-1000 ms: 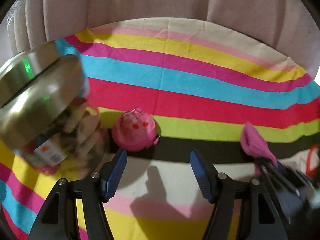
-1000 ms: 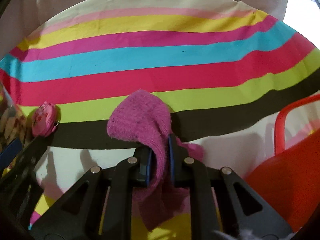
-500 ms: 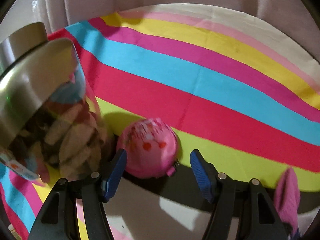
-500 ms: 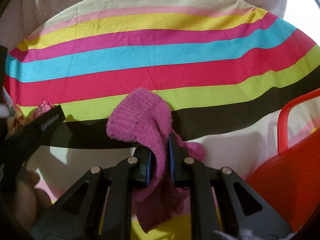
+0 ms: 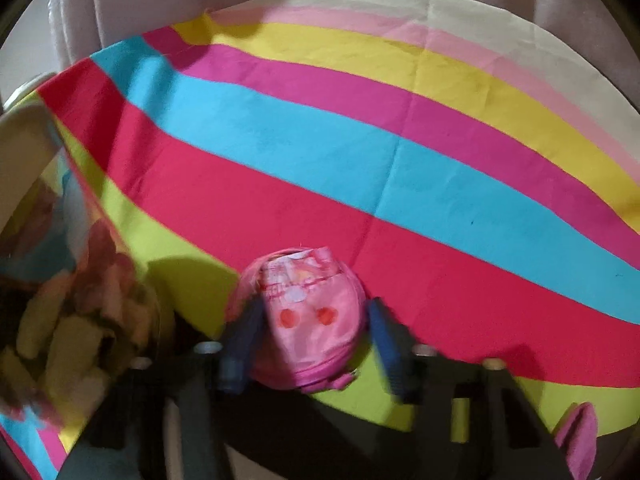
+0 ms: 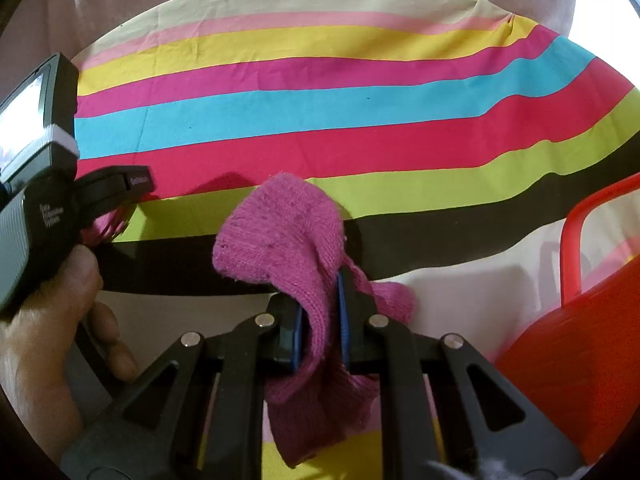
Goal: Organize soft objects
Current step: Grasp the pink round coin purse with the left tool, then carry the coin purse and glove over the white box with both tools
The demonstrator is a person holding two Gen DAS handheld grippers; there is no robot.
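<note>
Striped cloth [image 5: 280, 184] in bright bands covered the tabletop. Magenta knit sock [image 6: 288, 236] hung pinched in the right tool [image 6: 320, 320], beside a red basket [image 6: 576, 344] cut off at the edge. Left tool [image 5: 312, 340] was closing around a round pink pouch [image 5: 304, 320], blurred, its print unreadable.

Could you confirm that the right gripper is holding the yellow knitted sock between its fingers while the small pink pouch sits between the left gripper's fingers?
Not quite: the knitted sock is magenta, not yellow, as the right wrist view shows. The rest holds: the right gripper is clamped on it, and the small pink pouch sits between the closing fingers of the left gripper.
</note>
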